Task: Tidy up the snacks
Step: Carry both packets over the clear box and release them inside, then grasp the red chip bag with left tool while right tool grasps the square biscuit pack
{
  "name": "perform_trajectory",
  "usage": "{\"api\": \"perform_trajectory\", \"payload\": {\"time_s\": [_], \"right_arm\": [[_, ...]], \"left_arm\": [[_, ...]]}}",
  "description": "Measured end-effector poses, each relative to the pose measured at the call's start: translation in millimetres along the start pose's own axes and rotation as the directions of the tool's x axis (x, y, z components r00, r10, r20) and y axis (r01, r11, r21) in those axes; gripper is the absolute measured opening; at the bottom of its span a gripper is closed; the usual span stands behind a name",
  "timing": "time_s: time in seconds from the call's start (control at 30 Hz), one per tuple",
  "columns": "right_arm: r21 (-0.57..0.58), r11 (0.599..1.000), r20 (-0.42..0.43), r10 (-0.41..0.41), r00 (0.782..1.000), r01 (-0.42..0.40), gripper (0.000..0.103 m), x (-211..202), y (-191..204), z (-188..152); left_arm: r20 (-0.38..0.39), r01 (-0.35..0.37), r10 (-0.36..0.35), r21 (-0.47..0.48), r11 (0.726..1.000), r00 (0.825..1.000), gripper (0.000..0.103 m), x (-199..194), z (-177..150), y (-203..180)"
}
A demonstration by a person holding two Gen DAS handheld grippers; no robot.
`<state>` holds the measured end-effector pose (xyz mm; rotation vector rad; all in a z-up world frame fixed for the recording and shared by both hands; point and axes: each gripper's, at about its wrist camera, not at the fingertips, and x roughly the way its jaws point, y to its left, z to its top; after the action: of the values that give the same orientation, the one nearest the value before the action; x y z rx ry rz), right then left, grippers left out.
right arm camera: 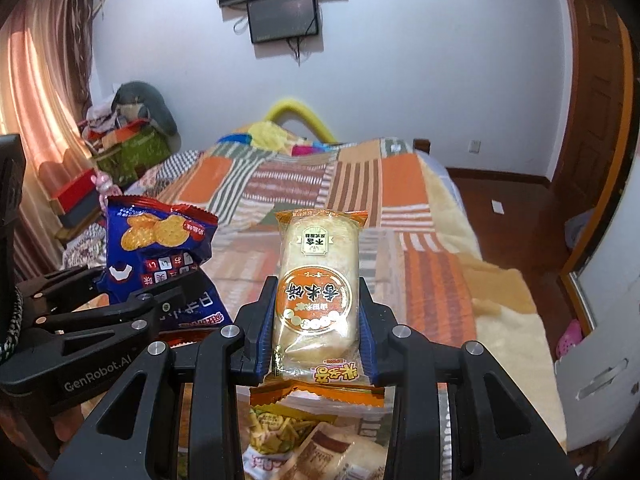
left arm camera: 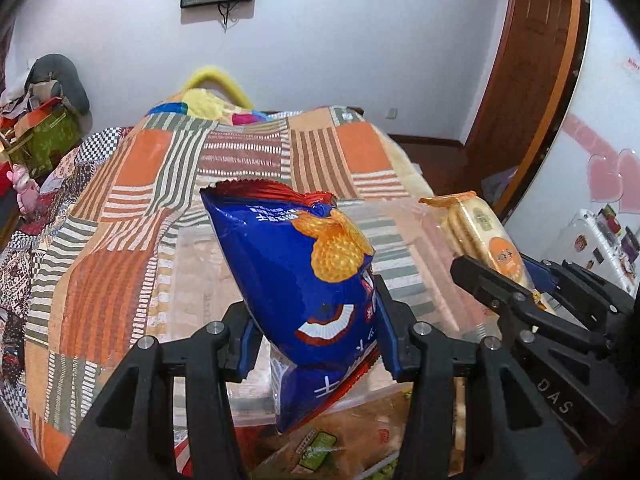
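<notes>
My left gripper (left arm camera: 316, 344) is clenched on the blue bag (left arm camera: 304, 280), holding it up above the clear box (left arm camera: 200, 280) that sits on the quilt (left arm camera: 132, 184); my right gripper (right arm camera: 316, 340) is clamped on the cracker pack (right arm camera: 316, 288), also aloft over that box and just right of the blue bag. Both should be light. The blue bag is puffy foil — slippery, and it gives under the pads, so I judge the lower body a fair hold but one that could slide. The cracker pack is stiffer yet brittle inside; its long sides, where I have it, seem right, with little squeeze. The box walls are nearly invisible, so its rim and depth are hard to judge — and the loose snacks (right arm camera: 280, 432) below my fingers are cut off and blurred.
</notes>
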<state>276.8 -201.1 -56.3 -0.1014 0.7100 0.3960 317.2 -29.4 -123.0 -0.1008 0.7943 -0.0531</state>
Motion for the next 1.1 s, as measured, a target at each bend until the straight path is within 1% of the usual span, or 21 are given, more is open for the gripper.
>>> {"api": "perform_trajectory", "payload": {"time_s": [0.17, 0.23, 0.37, 0.47, 0.63, 0.77, 0.9, 1.07, 1.1], "right_arm": [[-0.010, 1.000, -0.038, 0.002, 0.999, -0.002, 0.032, 6.0, 0.3, -1.7], [-0.013, 1.000, -0.050, 0.004, 0.999, -0.005, 0.032, 7.3, -0.7, -1.1], [-0.013, 1.000, -0.056, -0.003, 0.998, 0.002, 0.033, 5.9, -1.3, 1.0], [-0.009, 1.000, -0.052, -0.005, 0.999, 0.005, 0.035, 1.6, -1.8, 4.1], [-0.001, 1.000, -0.017, -0.007, 1.000, 0.007, 0.047, -13.9, -5.1, 7.6], [-0.005, 1.000, 0.014, -0.008, 1.000, 0.008, 0.047, -27.9, -3.4, 9.9], [-0.011, 1.000, 0.047, -0.005, 0.999, 0.006, 0.051, -45.5, -1.9, 10.4], [-0.017, 1.000, 0.073, 0.004, 0.997, -0.003, 0.054, -61.7, -1.5, 4.6], [-0.017, 1.000, 0.077, 0.006, 0.997, -0.005, 0.055, -64.8, -1.9, 2.4]], "left_arm": [[-0.028, -0.010, 0.009, -0.006, 1.000, 1.000, 0.049, 11.1, -2.9, 2.0], [-0.033, -0.013, 0.013, 0.000, 1.000, 0.999, 0.051, 12.8, -3.0, 2.3], [-0.016, -0.021, 0.022, 0.017, 1.000, 1.000, 0.053, 7.2, -0.7, 1.3], [0.004, -0.021, 0.021, 0.017, 1.000, 1.000, 0.058, -2.6, 1.7, 2.2], [0.047, 0.002, -0.002, 0.013, 1.000, 0.999, 0.062, -30.1, 5.0, 3.4], [0.089, 0.012, -0.015, 0.032, 0.999, 0.996, 0.067, -57.4, 4.5, 3.0], [0.129, 0.012, -0.017, 0.042, 0.999, 0.992, 0.070, -87.1, 2.0, 10.6], [0.143, 0.008, -0.015, 0.048, 0.999, 0.990, 0.075, -116.3, -9.4, 28.1], [0.144, 0.002, -0.009, 0.050, 0.999, 0.989, 0.079, -120.7, -12.6, 32.0]]}}
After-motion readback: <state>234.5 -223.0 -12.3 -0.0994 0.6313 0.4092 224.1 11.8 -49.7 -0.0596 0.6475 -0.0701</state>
